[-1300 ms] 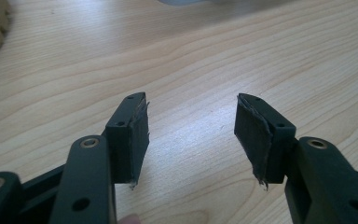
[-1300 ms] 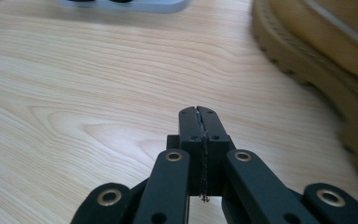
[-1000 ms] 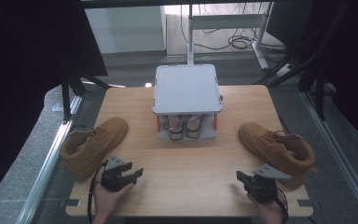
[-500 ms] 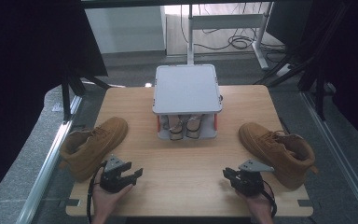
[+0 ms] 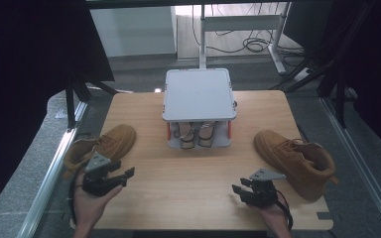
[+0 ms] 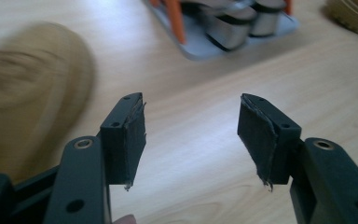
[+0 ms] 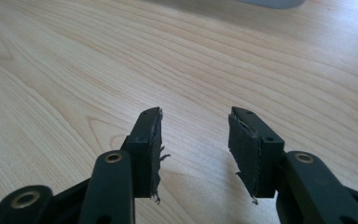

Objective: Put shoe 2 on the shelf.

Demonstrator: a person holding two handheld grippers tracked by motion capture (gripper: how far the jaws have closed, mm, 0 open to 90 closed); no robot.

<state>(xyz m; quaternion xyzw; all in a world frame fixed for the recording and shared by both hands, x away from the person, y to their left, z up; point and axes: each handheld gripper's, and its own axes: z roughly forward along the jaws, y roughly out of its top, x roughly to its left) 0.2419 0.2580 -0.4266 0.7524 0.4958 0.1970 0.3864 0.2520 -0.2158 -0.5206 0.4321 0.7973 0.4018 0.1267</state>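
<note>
A grey two-tier rack [image 5: 198, 94] is sitting at the far middle of the wooden table [image 5: 188, 168]. Left of the rack, the left gripper [image 5: 124, 174] is hovering with jaws parted and empty, just beside a tan boot [image 5: 104, 146]. Right of the rack, the right gripper [image 5: 239, 191] has just been opening, nothing between its jaws, near the other tan boot [image 5: 297, 158].

Grey floor [image 5: 144, 67], white desk frame [image 5: 238, 25] and cables [image 5: 255, 44] behind.
</note>
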